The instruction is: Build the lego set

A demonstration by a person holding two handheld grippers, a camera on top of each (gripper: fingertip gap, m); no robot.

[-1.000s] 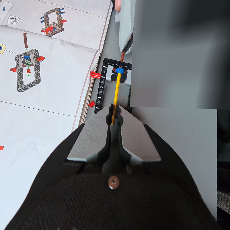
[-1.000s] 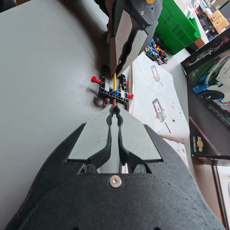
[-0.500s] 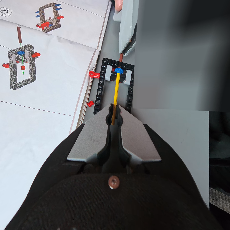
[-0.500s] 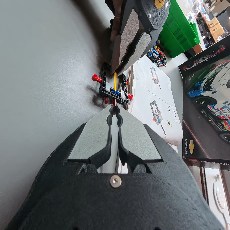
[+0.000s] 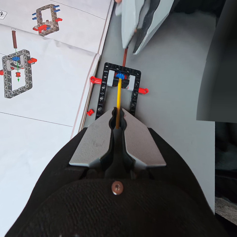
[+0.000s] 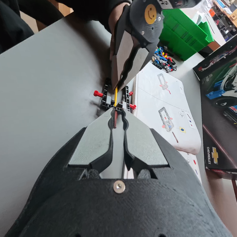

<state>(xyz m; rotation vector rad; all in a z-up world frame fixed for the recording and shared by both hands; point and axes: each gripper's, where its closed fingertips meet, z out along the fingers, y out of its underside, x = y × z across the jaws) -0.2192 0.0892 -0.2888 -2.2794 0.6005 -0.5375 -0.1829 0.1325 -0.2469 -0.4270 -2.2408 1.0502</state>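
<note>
Yellow axle [image 5: 118, 102] clamped in left jaws, reaching black frame [image 5: 102, 89].

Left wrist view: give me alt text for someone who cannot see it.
The left tongs grip a yellow axle running to a blue gear inside a black frame on a grey table, beside an open instruction booklet.

Grey table [image 6: 51, 89], green bin [image 6: 182, 38] behind
</note>
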